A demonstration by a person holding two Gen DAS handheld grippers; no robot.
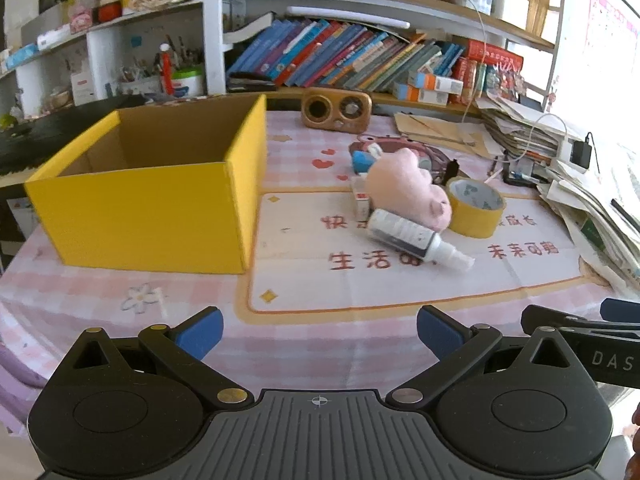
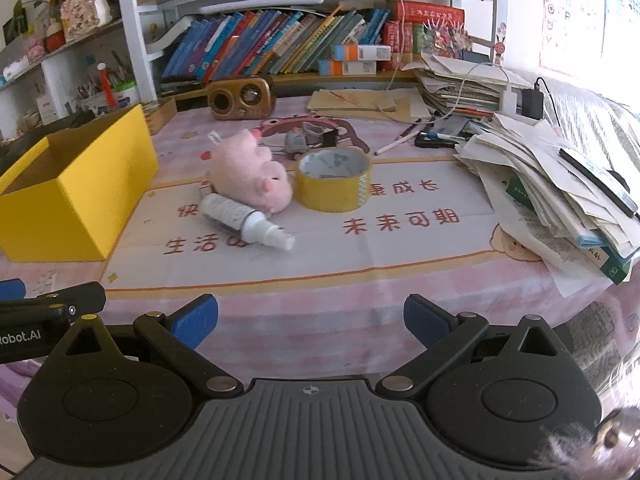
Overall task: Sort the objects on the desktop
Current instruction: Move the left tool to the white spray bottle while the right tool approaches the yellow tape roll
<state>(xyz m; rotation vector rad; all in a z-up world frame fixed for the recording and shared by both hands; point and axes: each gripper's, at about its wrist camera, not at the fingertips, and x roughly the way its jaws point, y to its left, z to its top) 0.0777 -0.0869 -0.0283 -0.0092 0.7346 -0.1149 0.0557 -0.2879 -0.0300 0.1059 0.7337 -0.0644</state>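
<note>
Two hand-held grippers are hovering over the near edge of a cluttered desk, both with jaws spread wide and holding nothing: the left gripper and the right gripper are sitting side by side above the pink checked tablecloth. Just beyond them, a white spray bottle is lying on its side on the printed mat, its long axis running diagonally, nozzle pointing toward the near right and base toward the far left. It is lying ahead and slightly left of the right gripper, ahead and to the right of the left one; the right gripper is judged the nearer, though only narrowly. Touching the bottle's far side, a pink plush pig is resting, with a roll of yellow tape standing just beside it on the right. To the left, an open yellow box is waiting empty, the likely destination. Farther back, a brown speaker is sitting before shelves of books.
</note>
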